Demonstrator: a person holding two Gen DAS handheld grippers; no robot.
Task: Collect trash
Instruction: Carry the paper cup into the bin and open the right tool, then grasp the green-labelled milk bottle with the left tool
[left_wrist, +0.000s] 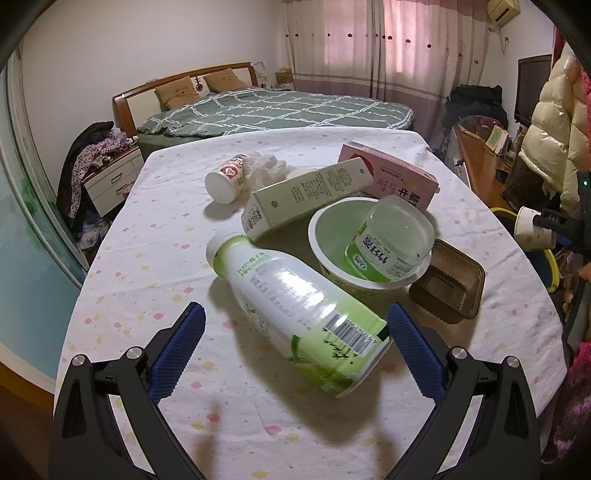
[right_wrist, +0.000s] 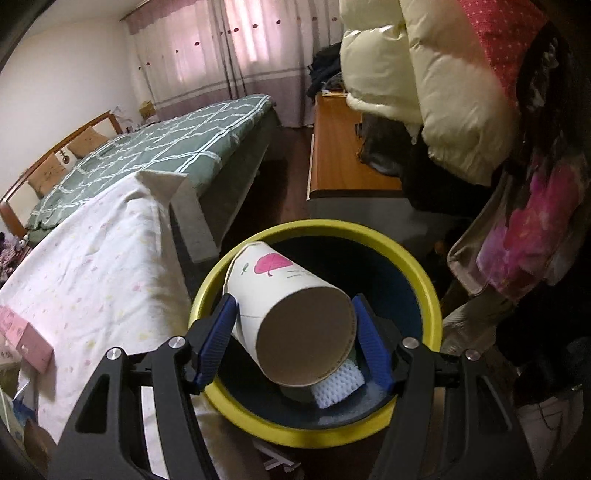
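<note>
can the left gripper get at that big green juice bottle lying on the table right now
Probably yes. The left gripper is open, and the green juice bottle lies on its side with its base end between the fingers, nothing over it.

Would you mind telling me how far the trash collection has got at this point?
Done: a white mesh foam wrap already lies in the yellow-rimmed bin. In hand: the right gripper holds a paper cup over that bin. Left: the left gripper stands open around a lying green juice bottle; the bowl with a plastic tub inside, two cartons, a brown tray, a small bottle and a tissue stay on the table.
</note>
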